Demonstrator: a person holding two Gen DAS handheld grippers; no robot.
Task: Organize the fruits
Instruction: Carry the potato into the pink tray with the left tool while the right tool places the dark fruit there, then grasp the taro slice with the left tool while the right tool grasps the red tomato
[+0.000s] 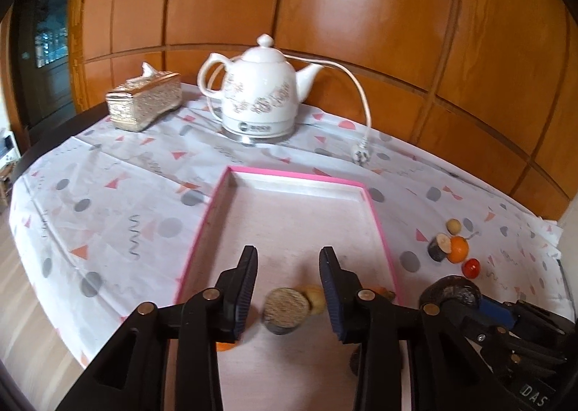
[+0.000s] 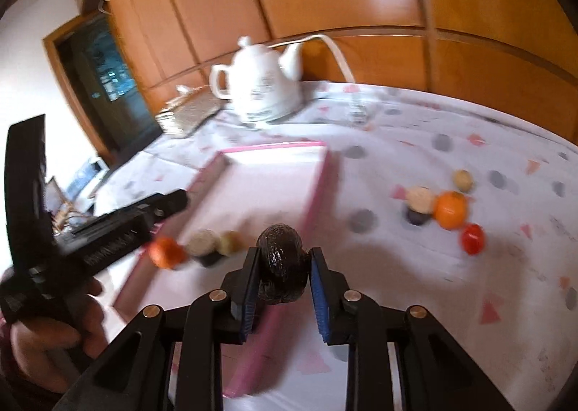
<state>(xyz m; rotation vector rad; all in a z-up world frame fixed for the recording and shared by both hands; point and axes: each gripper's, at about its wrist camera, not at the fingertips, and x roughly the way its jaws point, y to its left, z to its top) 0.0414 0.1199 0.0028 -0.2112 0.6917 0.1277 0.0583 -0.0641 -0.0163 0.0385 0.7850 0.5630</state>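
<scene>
left gripper [image 1: 289,288] – spread over tray [image 1: 202,230]; right gripper [image 2: 283,284] – pinching avocado [image 2: 281,266]

There is one pink tray [image 1: 375,216] on the table. Inside it three small fruits show clearly: one orange fruit [image 2: 166,252], one cut piece with a pale round face [image 1: 286,310] and one yellowish fruit [image 1: 315,297]. On the cloth beside the tray there are four more pieces: one orange [image 1: 458,249], one red tomato-like fruit [image 1: 471,268], one cut piece with dark skin [image 1: 439,247] and one small tan fruit [image 1: 453,226]. One dark wrinkled fruit [image 2: 281,263] is between the fingers of a gripper. There are also one white kettle [image 1: 260,93] and one tissue box [image 1: 144,100].
</scene>
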